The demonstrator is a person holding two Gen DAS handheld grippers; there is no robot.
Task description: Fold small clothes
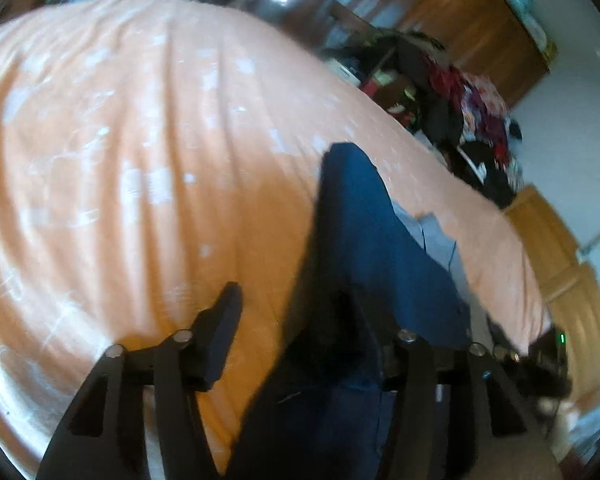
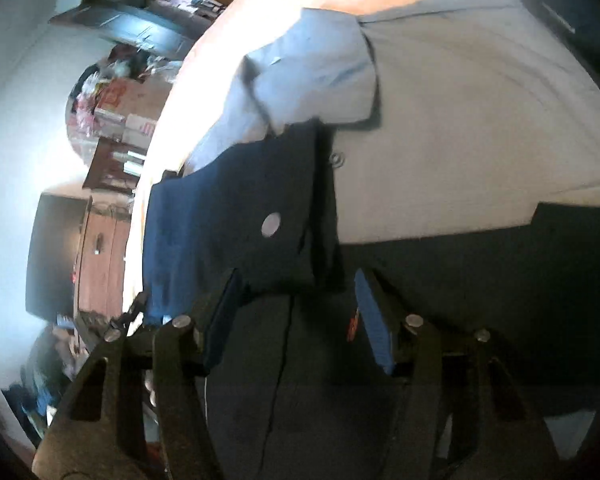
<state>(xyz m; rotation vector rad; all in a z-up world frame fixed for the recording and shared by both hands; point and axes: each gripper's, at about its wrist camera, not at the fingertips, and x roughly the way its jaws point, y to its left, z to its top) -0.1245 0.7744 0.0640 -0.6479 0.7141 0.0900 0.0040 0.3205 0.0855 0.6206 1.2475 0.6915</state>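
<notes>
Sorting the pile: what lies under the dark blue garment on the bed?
A light grey shirt shows from beneath the dark blue garment, on the orange bedsheet. Anything further under the blue cloth is covered.

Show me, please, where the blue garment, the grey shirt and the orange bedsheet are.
blue garment [image 1: 364,216]: left wrist view, its raised fold.
grey shirt [image 2: 460,120]: right wrist view, its flat body.
orange bedsheet [image 1: 140,160]: left wrist view, bare middle.

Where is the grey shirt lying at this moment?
The grey shirt lies on the orange bedsheet; in the right wrist view it fills the upper right, partly under the blue garment.
</notes>
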